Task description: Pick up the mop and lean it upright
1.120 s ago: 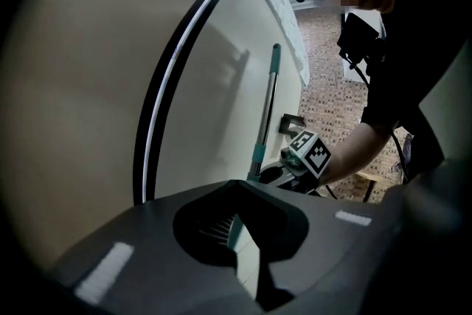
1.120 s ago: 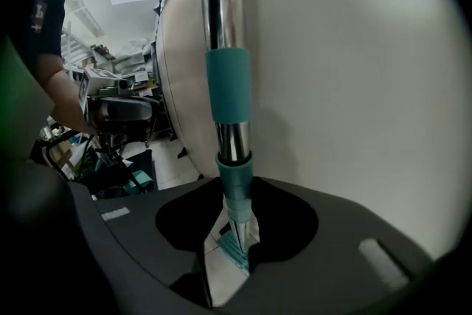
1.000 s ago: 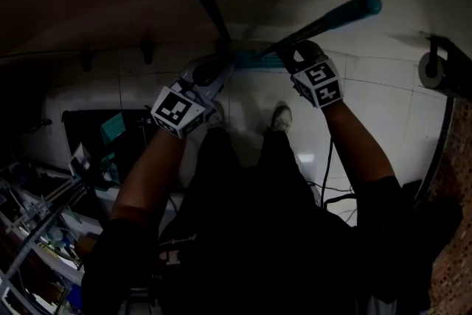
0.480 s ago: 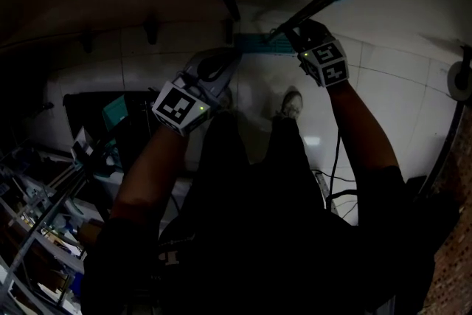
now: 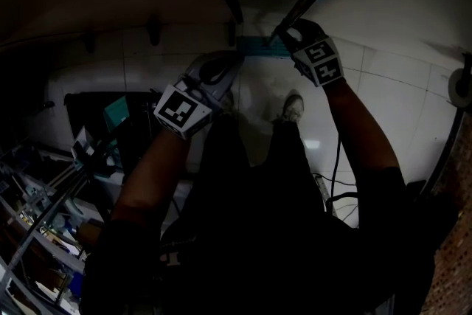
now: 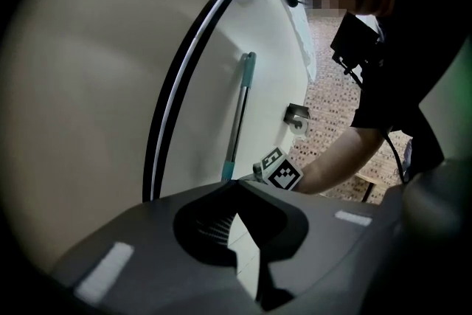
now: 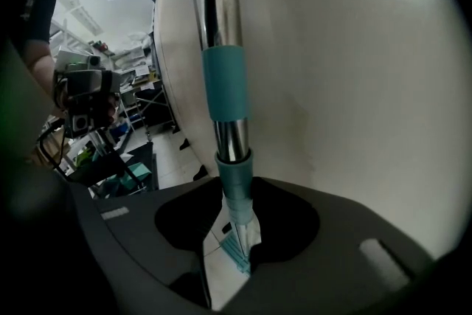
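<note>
Right gripper [image 7: 236, 232]: clenched on the mop [image 7: 230, 133]. The jaws sit either side of the teal collar [image 7: 236, 184], low on the chrome shaft. They have just eased a touch wider, with the shaft between them.

- Above the gripper: a teal sleeve [image 7: 225, 81], then bare chrome running up out of frame.
- Below it, through the gap: a strip of the teal mop head [image 7: 237, 251] on the pale tiled floor [image 5: 383, 107].
- Just behind the shaft: a cream wall [image 7: 354, 70]. The mop stands near upright along it. Whether it touches the wall, cannot tell.
- Off to the gripper's left, well apart: cluttered shelving [image 7: 133, 85].

Left gripper [image 6: 243, 247]: released. There is a narrow gap between the jaws with nothing in it, only pale surface showing through. It hangs near the right gripper, on its left, and is clear of the mop.

- Ahead of it: the mop pole rising against the wall, teal grip end uppermost.
- At the foot of the pole: the right gripper's marker cube [image 6: 280, 170].
- Left of the pole: a dark rail [image 6: 173, 107] running up the wall.

The person's shoes [image 5: 293, 107] are on the tiles just below the right gripper, seen from above.
</note>
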The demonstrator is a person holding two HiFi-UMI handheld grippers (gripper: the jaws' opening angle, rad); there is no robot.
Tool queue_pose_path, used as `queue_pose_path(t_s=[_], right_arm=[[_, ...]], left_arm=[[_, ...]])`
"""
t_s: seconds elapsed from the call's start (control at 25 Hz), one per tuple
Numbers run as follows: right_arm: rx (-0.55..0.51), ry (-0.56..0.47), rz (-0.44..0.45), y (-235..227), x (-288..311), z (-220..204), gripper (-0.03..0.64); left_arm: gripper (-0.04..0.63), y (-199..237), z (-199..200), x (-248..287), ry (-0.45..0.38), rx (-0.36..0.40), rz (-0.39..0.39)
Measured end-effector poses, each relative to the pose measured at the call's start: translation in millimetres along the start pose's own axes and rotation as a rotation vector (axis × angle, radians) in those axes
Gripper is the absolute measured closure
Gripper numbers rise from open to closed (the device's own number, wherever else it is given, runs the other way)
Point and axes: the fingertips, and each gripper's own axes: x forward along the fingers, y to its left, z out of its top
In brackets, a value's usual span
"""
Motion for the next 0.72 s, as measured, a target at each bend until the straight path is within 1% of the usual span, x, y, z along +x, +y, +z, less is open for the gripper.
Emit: queue_pose_path(t_s=[0.12, 0.2, 0.28, 0.36, 0.52, 0.72], right_arm=[[0.0, 0.008, 0.007, 4.4, 5.3, 3.4, 0.471], [0.007, 0.013, 0.015, 7.6, 6.2, 5.3, 0.463], [0.013, 0.013, 0.023, 9.6, 4.5, 5.1, 0.434], [0.026, 0.01, 0.026, 8.4, 1.0, 2.6, 0.403], [0.055, 0.016, 0.004, 1.1, -8.3, -6.7, 0.371], [0.091, 0.03, -0.039, -13.7, -19.2, -18.2, 0.36]], left_arm=[[0.595, 0.7, -1.6, -1.9, -0.012, 0.006, 0.003], [0.595, -0.9, -1.7, -3.9, -0.003, -0.002, 0.005], [0.595, -3.9, 0.0, -5.5, 0.012, -0.013, 0.005], [0.595, -5.1, -0.9, -6.1, -0.001, -0.01, 0.002], [0.595, -10.0, -3.0, -6.2, -0.011, -0.003, -0.003], [0.595, -14.3, 0.6, -7.0, -0.012, -0.002, -0.007]])
